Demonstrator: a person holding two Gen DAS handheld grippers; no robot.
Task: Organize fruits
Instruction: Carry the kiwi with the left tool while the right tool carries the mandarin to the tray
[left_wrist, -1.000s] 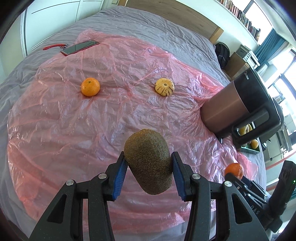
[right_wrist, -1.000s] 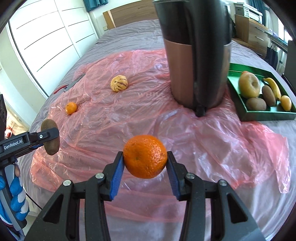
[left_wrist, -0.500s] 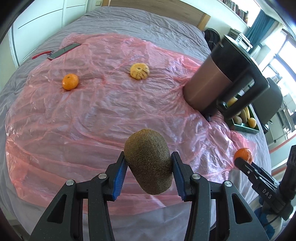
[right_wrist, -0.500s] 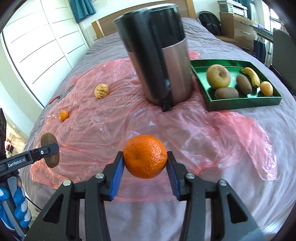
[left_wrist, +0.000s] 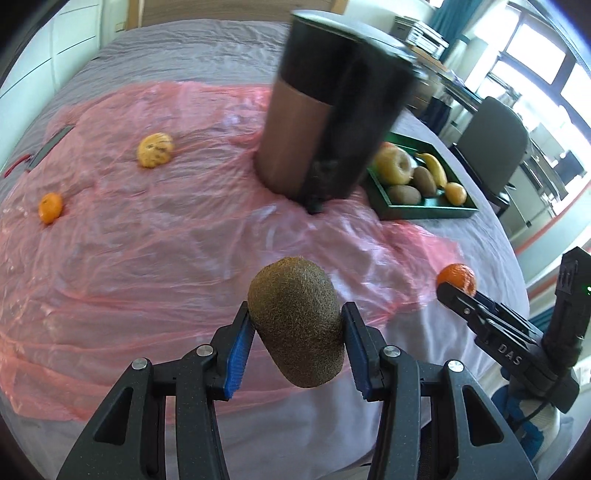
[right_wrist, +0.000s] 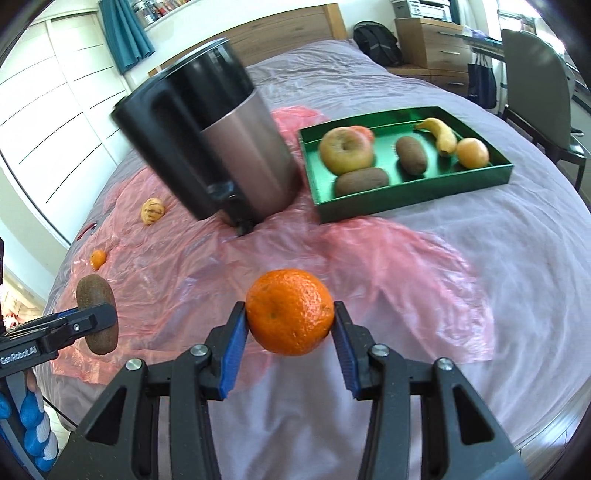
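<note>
My left gripper is shut on a brown kiwi, held above the bed's near edge. My right gripper is shut on an orange; it also shows in the left wrist view. The green tray lies on the right of the bed, holding an apple, two kiwis, a banana and a small orange. On the pink plastic sheet lie a small orange and a striped yellow fruit.
A tall copper and black appliance stands on the sheet just left of the tray. A phone lies at the far left of the sheet. An office chair and desk stand beyond the bed on the right.
Both grippers have swung to the right with their fruit held. The tray has come more into the middle of both views and nearer.
</note>
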